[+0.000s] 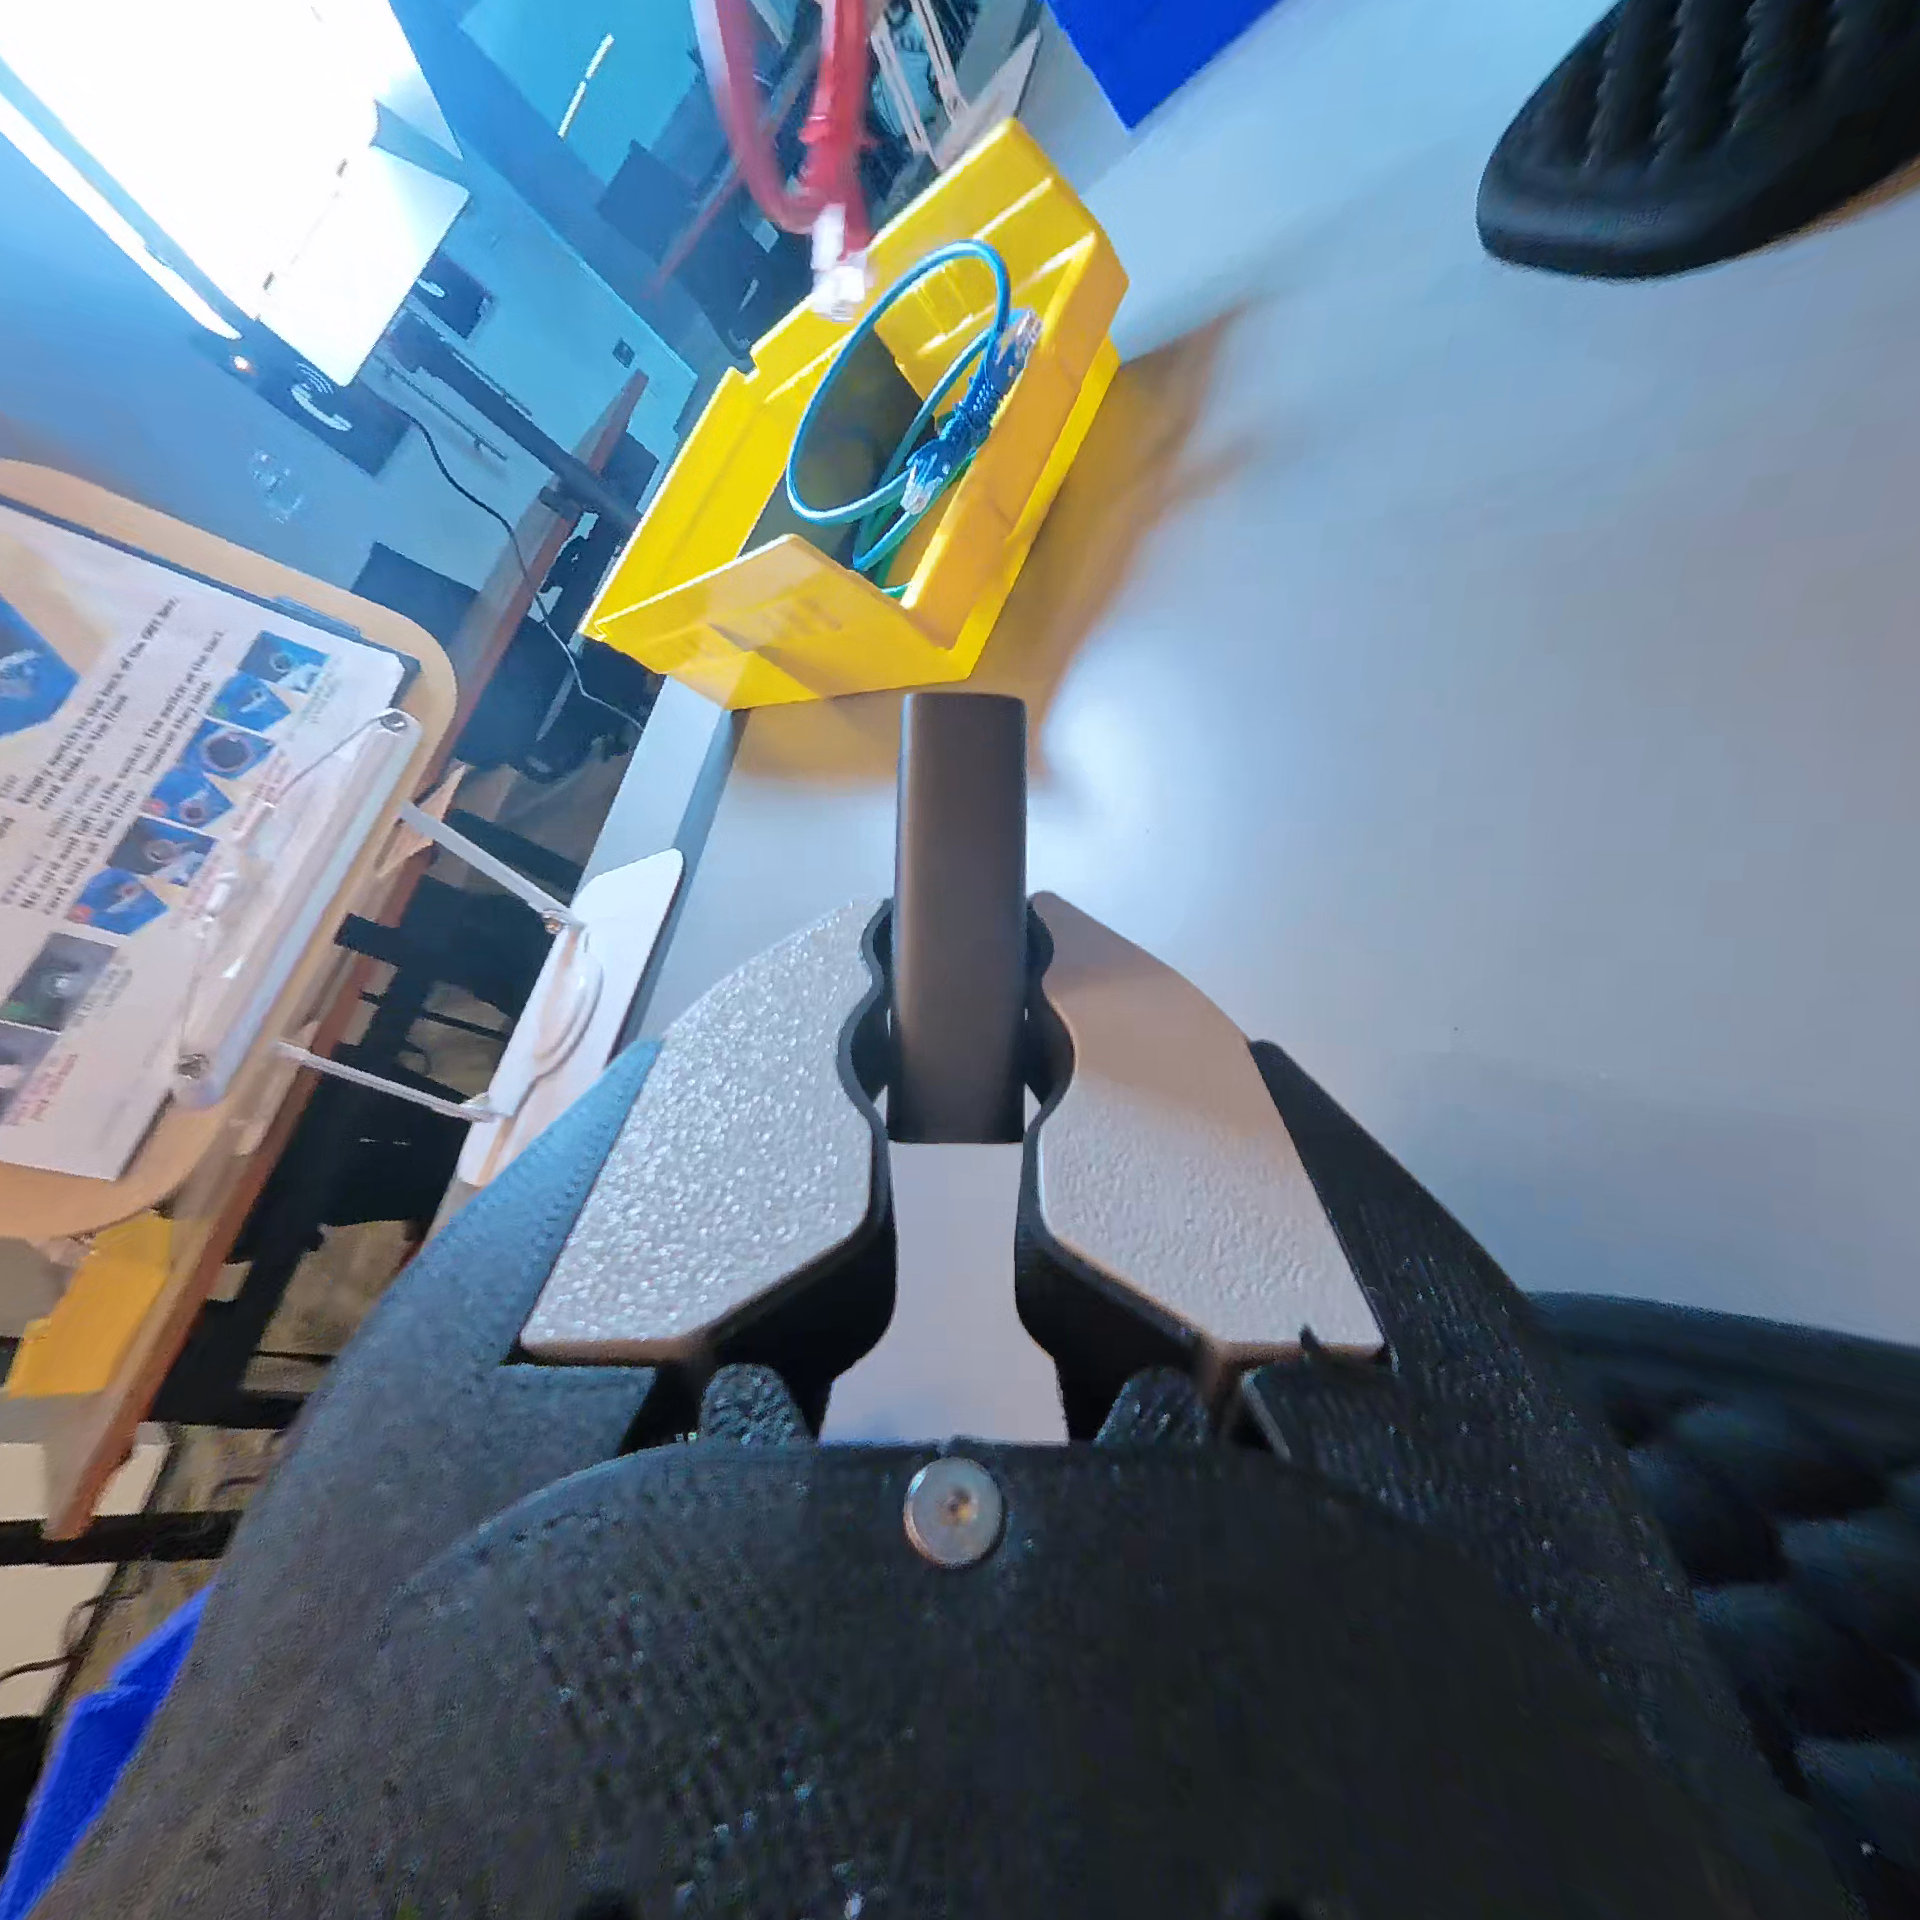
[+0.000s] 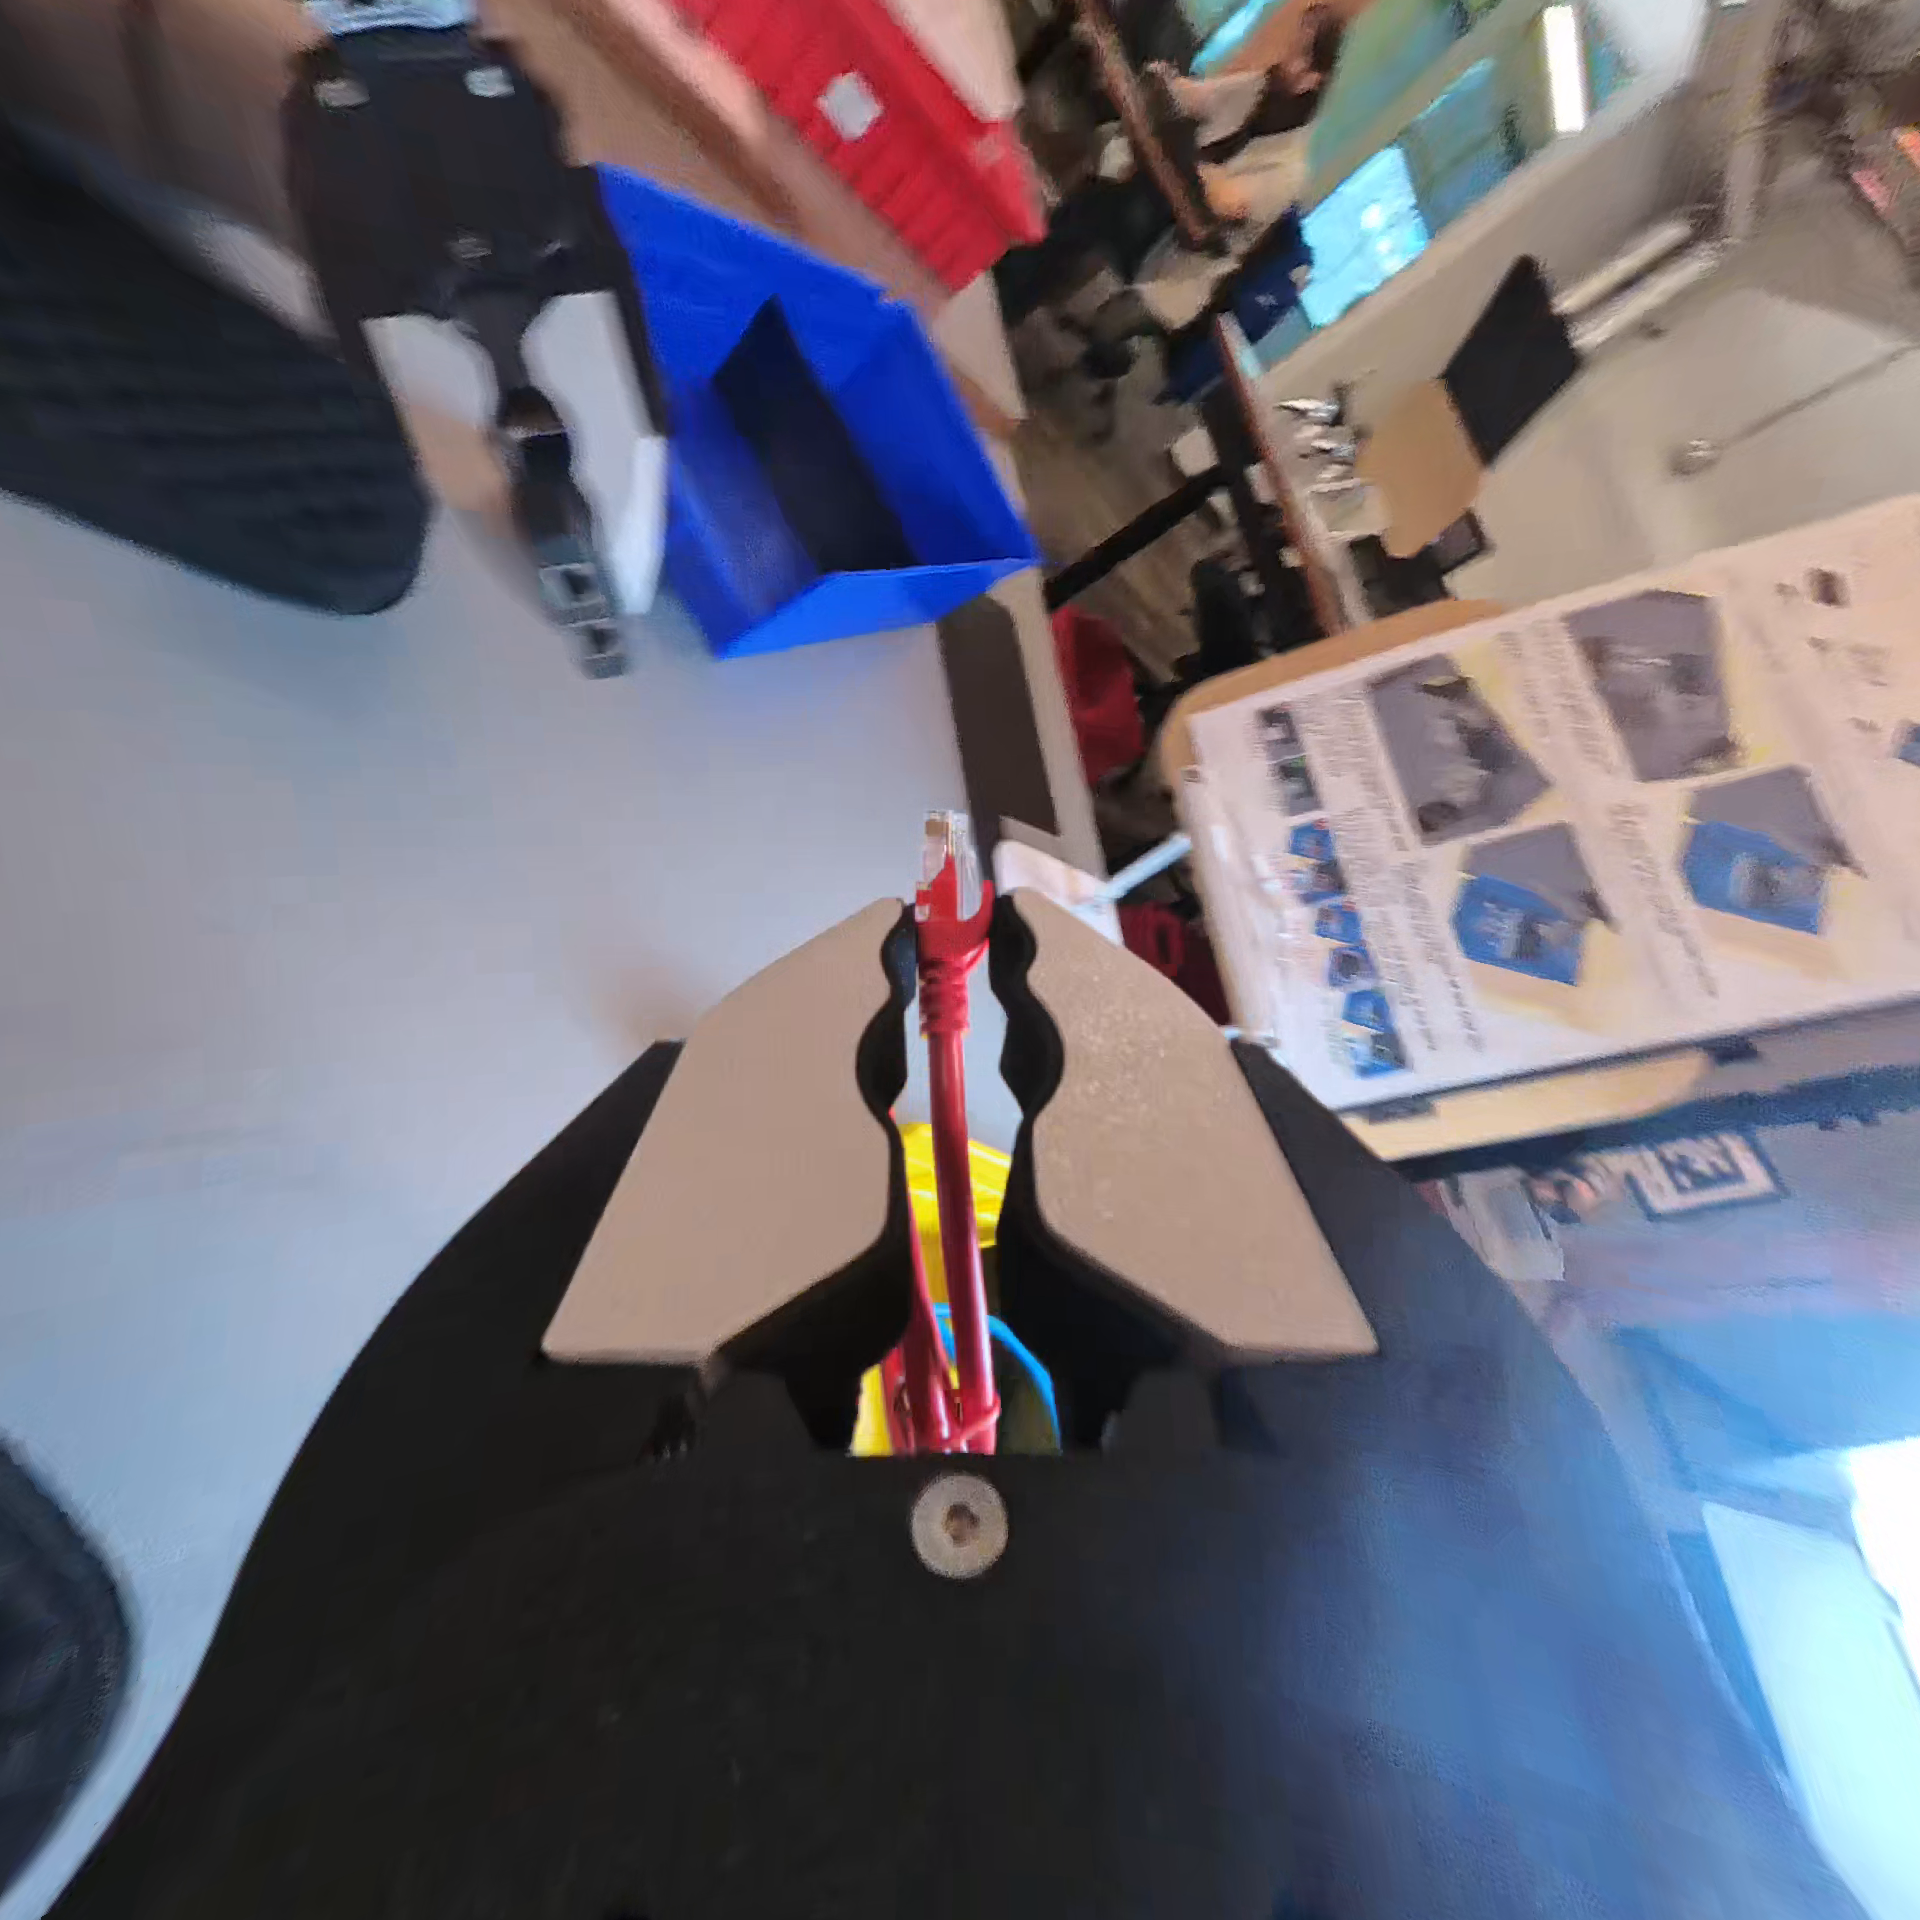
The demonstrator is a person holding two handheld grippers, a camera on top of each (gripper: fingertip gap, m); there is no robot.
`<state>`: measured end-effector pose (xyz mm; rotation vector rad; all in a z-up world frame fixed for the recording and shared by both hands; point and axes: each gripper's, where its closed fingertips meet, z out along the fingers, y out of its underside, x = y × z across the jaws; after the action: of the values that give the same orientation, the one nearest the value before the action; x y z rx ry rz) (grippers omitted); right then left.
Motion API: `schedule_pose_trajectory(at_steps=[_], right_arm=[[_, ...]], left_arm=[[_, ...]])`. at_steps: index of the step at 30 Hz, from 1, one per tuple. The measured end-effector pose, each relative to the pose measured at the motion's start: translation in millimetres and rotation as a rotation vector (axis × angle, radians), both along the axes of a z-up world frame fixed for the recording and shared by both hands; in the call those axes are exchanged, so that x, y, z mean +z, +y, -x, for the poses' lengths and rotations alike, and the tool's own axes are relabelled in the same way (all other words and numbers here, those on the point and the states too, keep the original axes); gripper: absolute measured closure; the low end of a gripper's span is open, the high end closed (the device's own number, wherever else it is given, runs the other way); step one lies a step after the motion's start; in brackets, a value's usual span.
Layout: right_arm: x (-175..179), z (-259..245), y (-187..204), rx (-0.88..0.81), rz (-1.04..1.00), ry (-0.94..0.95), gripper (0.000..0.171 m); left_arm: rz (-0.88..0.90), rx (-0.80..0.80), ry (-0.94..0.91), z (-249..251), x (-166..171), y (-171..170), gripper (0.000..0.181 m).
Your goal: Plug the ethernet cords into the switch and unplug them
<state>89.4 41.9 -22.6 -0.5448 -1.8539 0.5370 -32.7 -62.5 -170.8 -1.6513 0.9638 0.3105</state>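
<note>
We saw a smooth pale grey table [image 1: 1455,831] in a crowded office room. The left gripper [image 1: 961,925] was clamped on the dark, flat-sided switch [image 1: 961,883], before a yellow plastic bin [image 1: 883,623] holding a looped blue cord [image 1: 883,416]. The right gripper [image 2: 948,914] was clamped on the red ethernet cord [image 2: 951,1091], its clear plug [image 2: 945,842] pointing forward.
</note>
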Motion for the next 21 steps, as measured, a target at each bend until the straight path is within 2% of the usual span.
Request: schedule_pose_trajectory(at_steps=[2, 4, 6, 10, 12, 15, 17, 19, 21], right_arm=[[25, 6, 26, -0.066, 0.02, 0.068, 0.157], [34, 17, 54, -0.154, 0.165, 0.062, 0.157], [28, 31, 80, -0.223, 0.361, 0.032, 0.157], [-11, 55, 141, -0.37, 0.862, -0.033, 0.157], [-48, 60, 184, -0.509, 0.991, -0.075, 0.157], [-106, 52, 236, -0.721, 0.896, -0.182, 0.153], [-135, 35, 263, -0.877, 0.651, -0.293, 0.151], [-147, 19, 281, -0.981, 0.353, -0.36, 0.147], [-142, 13, 284, -1.016, 0.222, -0.362, 0.135]], left_arm=[[0.011, 0.004, -0.033, 0, -3, 0, 0.16], [0.019, 0.013, -0.06, 1, -6, 2, 0.16], [0.032, 0.007, -0.098, 0, -9, 3, 0.16], [0.047, 0.003, -0.137, -3, -12, 5, 0.16], [0.052, 0.002, -0.142, -4, -13, 5, 0.16], [0.06, -0.002, -0.137, -6, -16, 5, 0.16], [0.069, -0.006, -0.138, -7, -19, 5, 0.16], [0.075, -0.007, -0.141, -7, -21, 6, 0.16], [0.08, -0.017, -0.161, -9, -22, 6, 0.16]])
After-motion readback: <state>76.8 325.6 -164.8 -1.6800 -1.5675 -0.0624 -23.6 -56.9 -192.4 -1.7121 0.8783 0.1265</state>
